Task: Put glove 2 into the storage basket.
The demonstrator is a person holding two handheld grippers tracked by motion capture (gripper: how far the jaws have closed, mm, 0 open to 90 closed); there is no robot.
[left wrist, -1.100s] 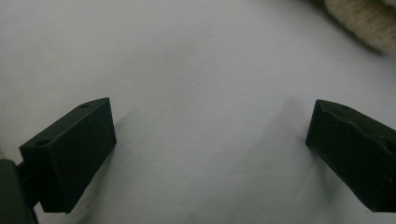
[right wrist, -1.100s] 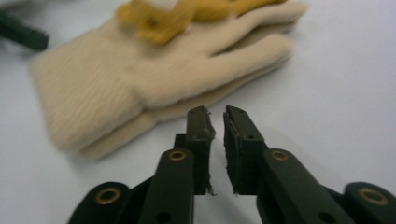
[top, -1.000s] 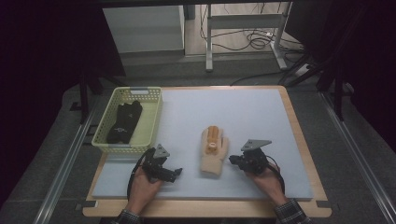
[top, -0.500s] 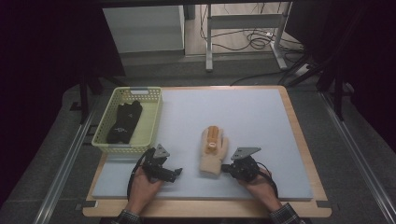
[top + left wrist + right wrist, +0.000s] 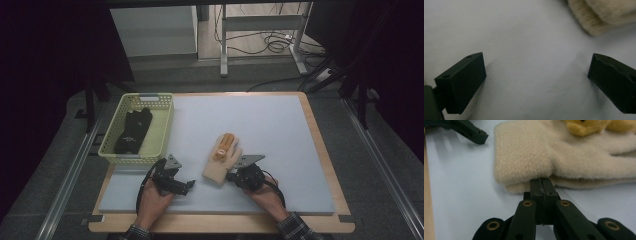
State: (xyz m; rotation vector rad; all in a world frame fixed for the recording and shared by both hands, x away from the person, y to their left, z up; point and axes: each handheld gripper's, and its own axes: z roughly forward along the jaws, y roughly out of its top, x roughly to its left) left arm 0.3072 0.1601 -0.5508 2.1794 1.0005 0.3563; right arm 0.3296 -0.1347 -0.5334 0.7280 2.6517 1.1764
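A person sits at a wooden table (image 5: 320,150) covered by a pale blue mat (image 5: 280,125), seen from above, holding a two-jaw gripper in each hand. At the far left stands a yellow-green plastic basket (image 5: 162,131) holding a black glove (image 5: 133,131) laid lengthwise. Just in front of the basket's near right corner, the left gripper (image 5: 189,186) hovers low over bare mat; in the left gripper view its jaws stand spread wide with nothing between them, and the fuzzy edge of a cream glove (image 5: 604,15) shows at the upper right, near but apart. Toward the middle of the mat lies that cream fleece glove (image 5: 222,161), flat, with its fingers pointing away from the person and an orange-yellow plush patch (image 5: 223,146) on its back. To its right, the right gripper (image 5: 231,176) meets the glove's near cuff corner. In the right gripper view its jaws are pressed together right at the cuff's folded edge (image 5: 529,180); whether they pinch any fabric cannot be told, since the tips sit against the edge rather than clearly around it. The step in hand looks like securing the cream glove at its cuff. The next move likely calls for confirming a firm pinch on the fleece before lifting, with the open left gripper free to take another part of the cuff.
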